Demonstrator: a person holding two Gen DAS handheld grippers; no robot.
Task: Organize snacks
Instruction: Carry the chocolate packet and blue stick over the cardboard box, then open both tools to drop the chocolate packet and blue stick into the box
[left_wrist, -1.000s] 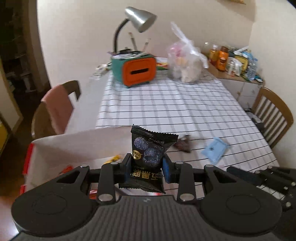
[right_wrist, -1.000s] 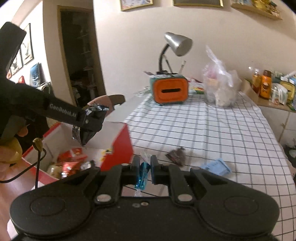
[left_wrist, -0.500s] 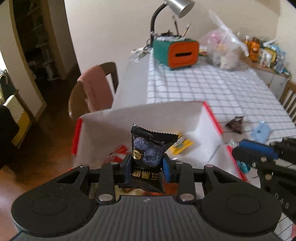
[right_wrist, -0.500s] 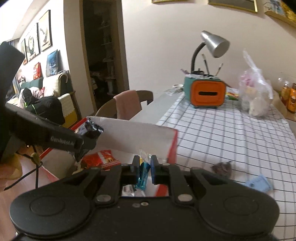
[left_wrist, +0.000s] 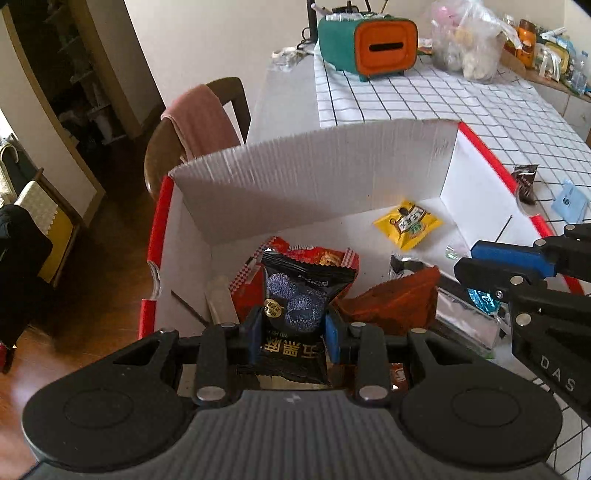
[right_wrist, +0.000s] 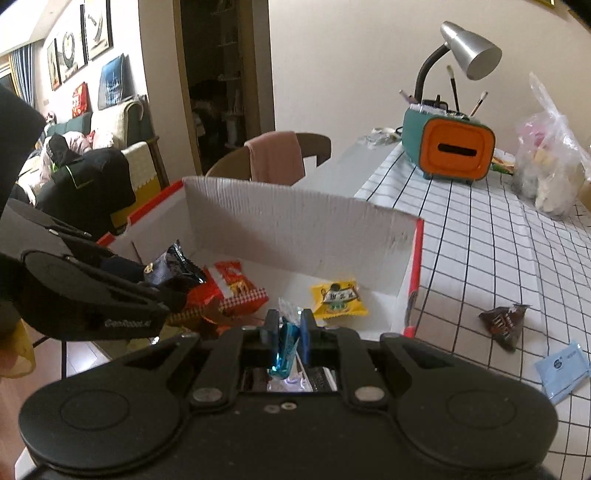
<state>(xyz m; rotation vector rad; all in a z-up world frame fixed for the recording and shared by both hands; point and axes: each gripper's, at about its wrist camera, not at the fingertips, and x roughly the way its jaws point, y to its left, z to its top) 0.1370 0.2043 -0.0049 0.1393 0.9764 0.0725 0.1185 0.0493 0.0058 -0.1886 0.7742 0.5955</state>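
Now both snacks hang over the box

From my left wrist camera, the left gripper (left_wrist: 294, 330) is clenched on a black snack packet (left_wrist: 301, 295), above the white box (left_wrist: 314, 173) holding other snacks. From the right wrist camera, my right gripper (right_wrist: 287, 328) pinches a blue candy (right_wrist: 284, 349) over that box; a brown packet (right_wrist: 503, 320) lies on the checked tablecloth (right_wrist: 480, 258).

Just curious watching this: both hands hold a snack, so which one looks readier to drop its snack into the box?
Probably left: its black packet hangs above the box's snack pile, deeper inside than the right's blue candy.
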